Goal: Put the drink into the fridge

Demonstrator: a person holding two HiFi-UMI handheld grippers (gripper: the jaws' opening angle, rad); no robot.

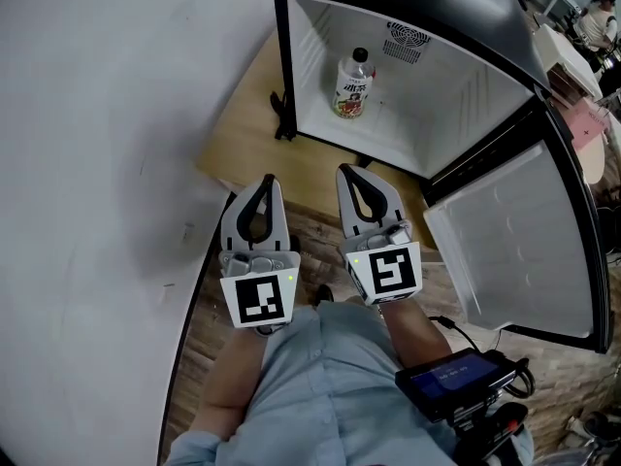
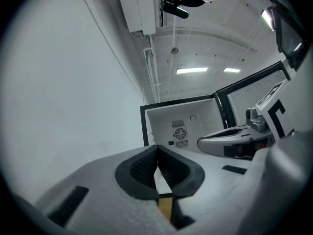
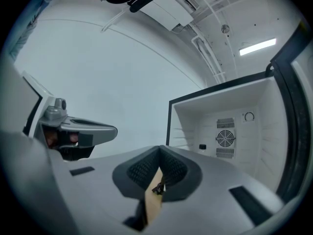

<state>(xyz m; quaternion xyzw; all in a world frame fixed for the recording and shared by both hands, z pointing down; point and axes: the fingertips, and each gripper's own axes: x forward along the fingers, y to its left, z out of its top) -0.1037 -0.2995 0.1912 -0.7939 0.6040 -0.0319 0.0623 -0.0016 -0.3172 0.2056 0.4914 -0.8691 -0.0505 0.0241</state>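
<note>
Drink (image 1: 355, 83) stands upright on the floor of the fridge (image 1: 456, 105), toward the left side and well back, just in front of the rear wall and below the round fan grille. It touches neither side wall and nothing else is in the compartment with it. It is a small clear plastic bottle with a white cap, pale contents, and a wrap label in red and white. The print on the label is too small to read. It looks steady, not leaning.

So the main part of the job looks done: the bottle is in and nobody is holding it. What seems left, as I judge it, is the door (image 1: 514, 246), which hangs wide open to the right with its white inner liner facing up and out. Swinging it shut would finish things off, if that counts as part of the task.

The fridge sits on a light wooden bench (image 1: 243, 139) against the white wall. Both claws are held well short of the opening, close to the person's body and side by side. The left claw (image 1: 269, 181) has its dark ribbed pads pressed together with nothing between them. The right claw (image 1: 344, 170) is likewise closed and empty.
</note>
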